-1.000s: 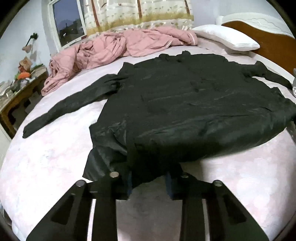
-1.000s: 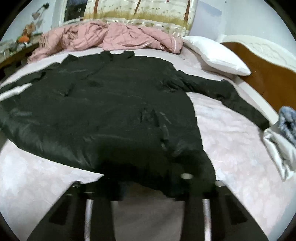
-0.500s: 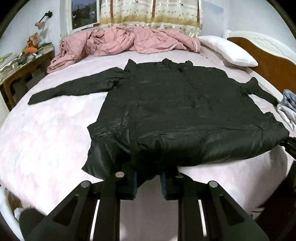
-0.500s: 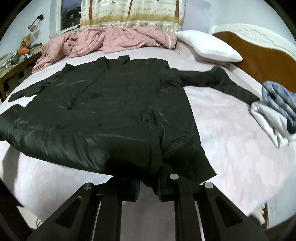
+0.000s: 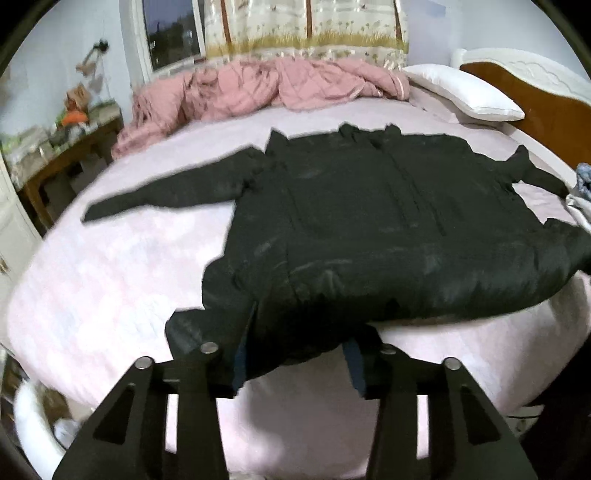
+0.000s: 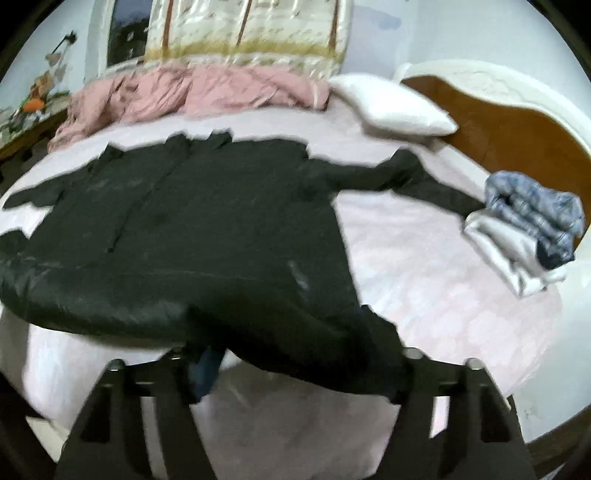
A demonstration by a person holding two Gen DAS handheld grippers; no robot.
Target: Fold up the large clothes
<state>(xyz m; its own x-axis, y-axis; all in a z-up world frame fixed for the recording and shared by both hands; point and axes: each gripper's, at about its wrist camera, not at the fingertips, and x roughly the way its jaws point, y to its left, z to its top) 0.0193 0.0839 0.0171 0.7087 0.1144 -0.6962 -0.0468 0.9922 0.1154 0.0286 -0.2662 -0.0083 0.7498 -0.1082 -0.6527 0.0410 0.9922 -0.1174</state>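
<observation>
Nearest the lenses: left gripper (image 5: 293, 363) and right gripper (image 6: 295, 373), jaws of both opening, the coat (image 5: 369, 236) hem lying between each pair, pads no longer pinching it. Item: one large black coat, spread face-up across the bed (image 5: 103, 266), near hem at the bed's front edge and drooping slightly over it, collar toward the far side. Left sleeve (image 5: 166, 192) runs out flat toward the desk (image 5: 55, 162); right sleeve (image 6: 406, 177) runs toward the folded clothes (image 6: 528, 236), its cuff touching or just beside them, which one cannot be told. Condition: body mostly smooth; left hem corner bunched with a flap turned out; some blur in both views. Judged step: releasing the hem after laying the coat flat, folding proper not yet begun. Handling note: let the cloth drop clear of the pads before withdrawing, so the hem is not dragged off the edge; flatten the bunched corner first; then take one sleeve at cuff and shoulder and lay it across the body. Beyond: pink quilt (image 5: 266, 85) heaped along the far side, white pillow (image 5: 465, 92) by the headboard (image 5: 546, 103), curtain (image 5: 306, 26) and window (image 5: 170, 29) behind.
</observation>
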